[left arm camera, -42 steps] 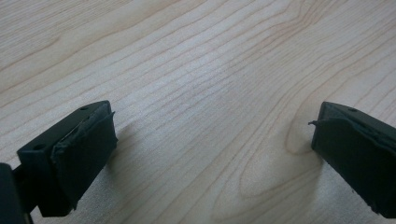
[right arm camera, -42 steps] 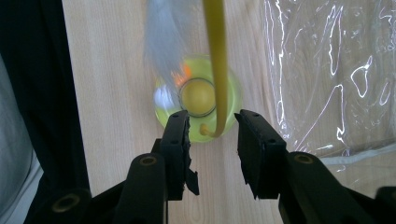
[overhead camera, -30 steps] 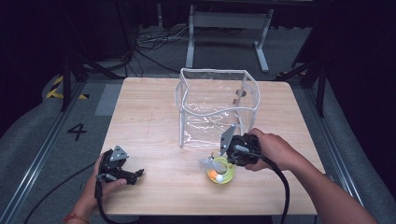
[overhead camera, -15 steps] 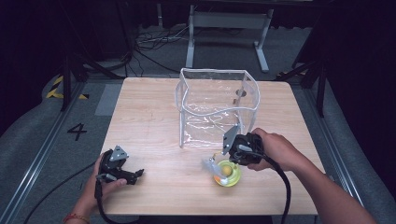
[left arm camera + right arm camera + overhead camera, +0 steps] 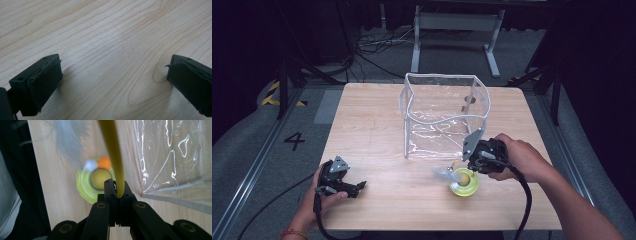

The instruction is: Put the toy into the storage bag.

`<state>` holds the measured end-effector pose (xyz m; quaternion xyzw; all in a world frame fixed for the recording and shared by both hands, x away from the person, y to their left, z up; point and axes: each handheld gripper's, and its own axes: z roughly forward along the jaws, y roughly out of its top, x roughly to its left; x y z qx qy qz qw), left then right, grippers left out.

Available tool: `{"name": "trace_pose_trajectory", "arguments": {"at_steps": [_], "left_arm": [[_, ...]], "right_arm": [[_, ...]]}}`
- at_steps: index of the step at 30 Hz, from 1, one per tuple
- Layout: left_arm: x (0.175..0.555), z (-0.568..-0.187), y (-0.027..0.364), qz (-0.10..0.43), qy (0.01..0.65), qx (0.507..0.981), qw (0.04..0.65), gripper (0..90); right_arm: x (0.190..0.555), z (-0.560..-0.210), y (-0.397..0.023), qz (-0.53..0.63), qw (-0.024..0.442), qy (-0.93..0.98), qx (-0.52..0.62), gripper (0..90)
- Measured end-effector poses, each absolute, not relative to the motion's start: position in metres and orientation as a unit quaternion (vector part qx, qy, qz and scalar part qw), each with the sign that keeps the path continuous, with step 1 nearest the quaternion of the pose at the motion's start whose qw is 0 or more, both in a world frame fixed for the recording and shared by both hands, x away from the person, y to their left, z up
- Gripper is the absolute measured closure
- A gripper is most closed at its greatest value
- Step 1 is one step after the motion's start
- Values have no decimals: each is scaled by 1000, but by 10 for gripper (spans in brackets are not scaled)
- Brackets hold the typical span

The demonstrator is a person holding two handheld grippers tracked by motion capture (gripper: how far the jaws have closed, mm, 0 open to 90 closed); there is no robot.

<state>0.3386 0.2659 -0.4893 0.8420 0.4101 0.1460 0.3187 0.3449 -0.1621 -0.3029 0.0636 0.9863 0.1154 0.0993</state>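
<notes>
Yellow-green disc toy (image 5: 464, 182) sits on the wooden table (image 5: 377, 130), just in front of the clear plastic box (image 5: 444, 115), off that box's front right corner. In the high view a thin yellow wand (image 5: 455, 165) rises from the disc toward the right gripper (image 5: 476, 156), and a pale feather tuft (image 5: 443, 173) hangs beside the disc on the side away from the box's right edge. The person's right hand (image 5: 517, 159) holds that gripper close to the box's front right corner. The left gripper (image 5: 343, 184) rests well away from the box, toward the table's near left edge, held in the left hand (image 5: 319, 192).

From the left gripper view, the jaws stand wide apart with nothing between them, only bare wood grain of the table (image 5: 112, 45) beneath.

From the right gripper view, the jaws of the right gripper (image 5: 117, 195) are pressed together on the yellow wand (image 5: 112, 152), which curves up and away from them. Below lies the disc toy (image 5: 86, 188), carrying a yellow ball (image 5: 100, 177) at its middle, plus a white ball (image 5: 90, 165) and an orange ball (image 5: 104, 162) at its rim. The blurred feather tuft (image 5: 68, 137) shows beyond it. The clear plastic box (image 5: 175, 157) stands just beside the disc.
</notes>
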Motion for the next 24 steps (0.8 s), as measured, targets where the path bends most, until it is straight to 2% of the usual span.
{"name": "trace_pose_trajectory", "arguments": {"at_steps": [24], "left_arm": [[339,-489,266,146,410,842,319,2]], "right_arm": [[348,-268,-232,121,129,976,130,882]]}}
